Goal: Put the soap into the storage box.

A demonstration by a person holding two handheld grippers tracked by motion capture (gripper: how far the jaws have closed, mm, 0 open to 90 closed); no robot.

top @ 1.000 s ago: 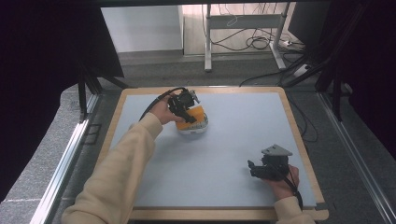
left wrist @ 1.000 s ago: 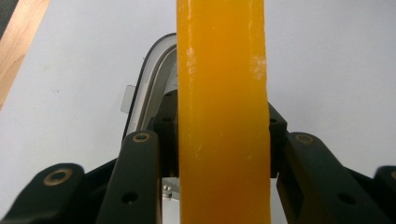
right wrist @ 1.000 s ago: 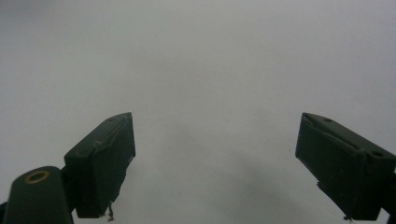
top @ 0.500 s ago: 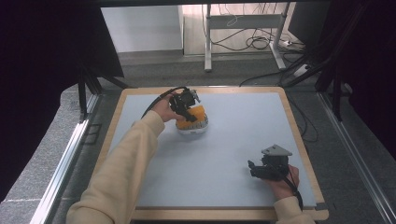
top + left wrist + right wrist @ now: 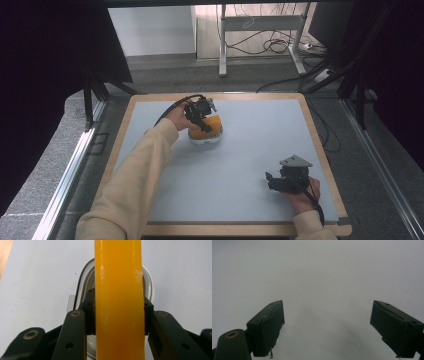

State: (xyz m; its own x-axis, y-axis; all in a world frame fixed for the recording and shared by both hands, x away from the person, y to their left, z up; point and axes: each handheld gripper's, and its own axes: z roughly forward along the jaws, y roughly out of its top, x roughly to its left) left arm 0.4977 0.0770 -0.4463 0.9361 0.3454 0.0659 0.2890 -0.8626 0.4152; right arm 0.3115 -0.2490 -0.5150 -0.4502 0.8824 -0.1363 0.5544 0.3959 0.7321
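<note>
Clamping across its narrow width, the left gripper [image 5: 119, 315] holds an orange slab [image 5: 119, 297] that stands on edge over a white oval dish [image 5: 85, 285] just beyond the jaws. It looks stiff, waxy-smooth and light, perhaps slippery, so a flat-sided grip low down seems best. Well apart, the right gripper [image 5: 327, 325] rests open above bare grey table [image 5: 250, 150].
</note>
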